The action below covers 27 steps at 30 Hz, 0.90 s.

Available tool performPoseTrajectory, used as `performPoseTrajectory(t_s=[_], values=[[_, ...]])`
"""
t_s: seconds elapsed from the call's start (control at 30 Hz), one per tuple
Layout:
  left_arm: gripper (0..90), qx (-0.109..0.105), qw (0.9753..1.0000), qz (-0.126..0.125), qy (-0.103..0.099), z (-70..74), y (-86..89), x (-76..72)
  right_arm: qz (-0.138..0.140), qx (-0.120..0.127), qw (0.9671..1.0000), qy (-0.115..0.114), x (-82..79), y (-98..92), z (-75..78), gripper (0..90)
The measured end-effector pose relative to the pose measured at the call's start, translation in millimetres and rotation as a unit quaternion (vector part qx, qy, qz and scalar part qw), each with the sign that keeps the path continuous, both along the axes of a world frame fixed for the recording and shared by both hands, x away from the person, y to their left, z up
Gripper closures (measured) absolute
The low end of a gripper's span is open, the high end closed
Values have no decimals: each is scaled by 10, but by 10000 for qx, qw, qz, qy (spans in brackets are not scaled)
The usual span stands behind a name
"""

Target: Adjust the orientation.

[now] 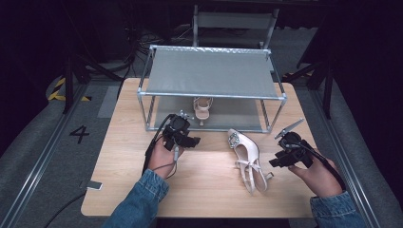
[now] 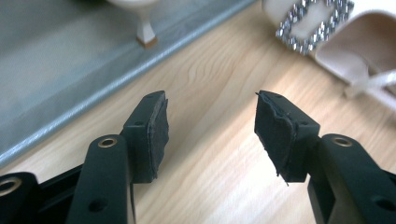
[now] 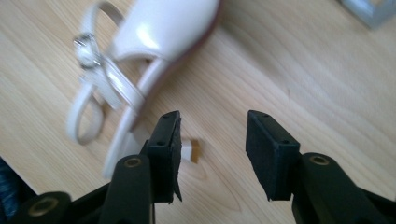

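Observation:
A pale pink heeled shoe [image 1: 247, 156] with a sparkly buckle lies on its side on the wooden table [image 1: 119, 180], toe toward the rack. Its buckle [image 2: 310, 21] shows at the upper right of the left gripper view; its strap and heel tip [image 3: 194, 150] show in the right gripper view. A matching shoe [image 1: 202, 108] stands on the lower shelf of the metal rack [image 1: 209, 71]. My left gripper [image 1: 187, 137] is open, left of the lying shoe, just in front of the rack. My right gripper [image 1: 280, 159] is open beside the shoe's heel, nothing between its jaws.
The rack's grey lower shelf edge [image 2: 93, 93] runs just ahead of the left gripper. A small phone-like object [image 1: 93, 185] lies at the table's left front corner. Bare wood lies between the two hands.

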<state>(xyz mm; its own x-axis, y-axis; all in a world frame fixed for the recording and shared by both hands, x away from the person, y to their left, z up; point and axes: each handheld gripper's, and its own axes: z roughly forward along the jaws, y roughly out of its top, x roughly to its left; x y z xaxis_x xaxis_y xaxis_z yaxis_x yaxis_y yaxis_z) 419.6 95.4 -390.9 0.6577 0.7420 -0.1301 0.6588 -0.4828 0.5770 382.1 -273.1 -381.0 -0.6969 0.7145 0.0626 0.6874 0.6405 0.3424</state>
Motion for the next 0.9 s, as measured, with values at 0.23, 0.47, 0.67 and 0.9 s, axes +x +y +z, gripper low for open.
performPoseTrajectory(t_s=[0.23,0.47,0.67,0.9], values=[[410,175,9995,90,237,51,84,-85,265,283,9991,-182,-39,176,158,564],[389,393,9988,127,265,50,106,-86,648,399,9970,-159,-41,439,174,561],[383,480,9983,89,312,24,94,-82,863,413,9954,-106,-11,643,144,559],[376,491,9982,80,327,26,99,-81,1099,296,9935,30,47,887,11,543]])
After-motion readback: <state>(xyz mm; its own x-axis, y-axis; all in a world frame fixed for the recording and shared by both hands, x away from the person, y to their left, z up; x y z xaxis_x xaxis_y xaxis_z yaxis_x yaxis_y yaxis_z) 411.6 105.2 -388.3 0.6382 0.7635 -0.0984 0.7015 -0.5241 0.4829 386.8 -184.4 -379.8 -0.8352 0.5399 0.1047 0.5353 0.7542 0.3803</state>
